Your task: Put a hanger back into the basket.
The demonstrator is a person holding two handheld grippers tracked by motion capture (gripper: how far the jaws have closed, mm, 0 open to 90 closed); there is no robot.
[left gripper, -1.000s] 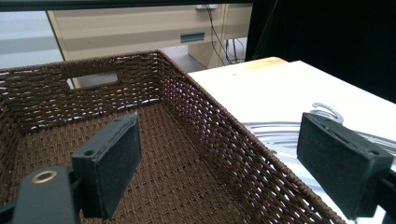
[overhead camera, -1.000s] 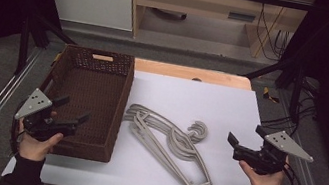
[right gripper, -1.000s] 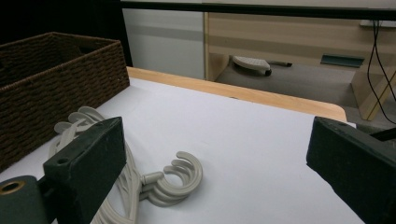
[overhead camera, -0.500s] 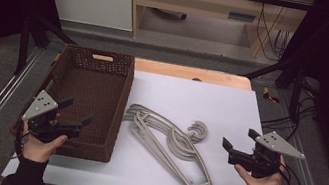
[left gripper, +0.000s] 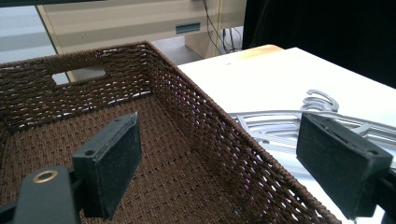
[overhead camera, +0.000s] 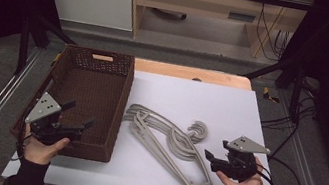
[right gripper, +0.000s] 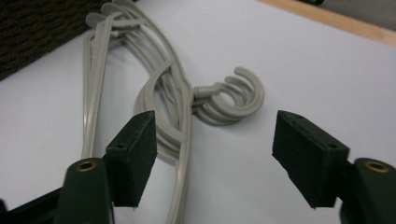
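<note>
- One woven basket (overhead camera: 87, 102) stood at centre left of the high view, and one bundle of grey hangers (overhead camera: 169, 144) lay on the white table (overhead camera: 212, 100) right of it (several stacked, the exact number hard to tell)
- The hangers' long axis ran from the basket's right wall toward the lower right of the frame, hooks (overhead camera: 196, 130) curling toward the upper right
- The left gripper (overhead camera: 78, 114) hung at lower left over the basket's near rim, jaws spread wide, nothing between them
- The right gripper (overhead camera: 210, 159) sat at lower right just beside the hangers, its jaws having just been closing yet apart, pads pressing nothing
- The right gripper view showed the hooks nested one inside another (right gripper: 233, 100); the left gripper view showed the basket's handle slot (left gripper: 77, 74)
</note>
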